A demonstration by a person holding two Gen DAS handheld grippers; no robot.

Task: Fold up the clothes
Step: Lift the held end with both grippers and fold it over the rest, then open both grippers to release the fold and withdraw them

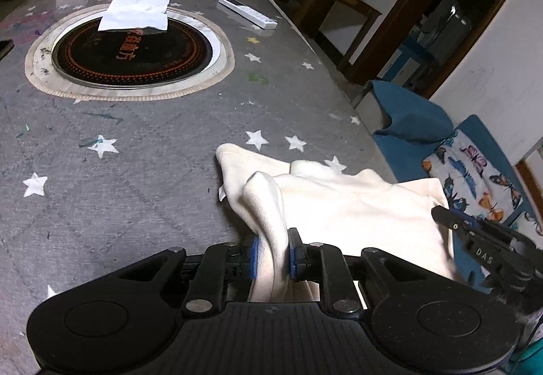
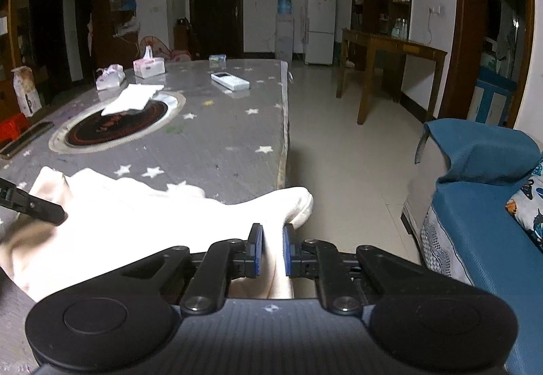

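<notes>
A: Where was the soft cream-white fleece garment (image 1: 342,205)?

B: Bunched at the near corner of the grey star-printed table cover (image 1: 135,144), part of it hanging past the edge. The left gripper (image 1: 272,254) pinched one raised ridge of cloth between its blue pads; the right gripper (image 2: 270,251) was clamped on another fold that overhung the floor.

A: How far along was the folding?

B: The garment lay rumpled with no flat, squared fold showing. That would fit cloth just gathered up or one mid-fold; I couldn't judge which.

A: Any containers?

B: Two soft plastic tissue packs (image 2: 149,66) at the far end, each with a tissue poking out. A loose white tissue sheet (image 1: 135,12) lay on the round black hotplate (image 1: 130,55).
</notes>
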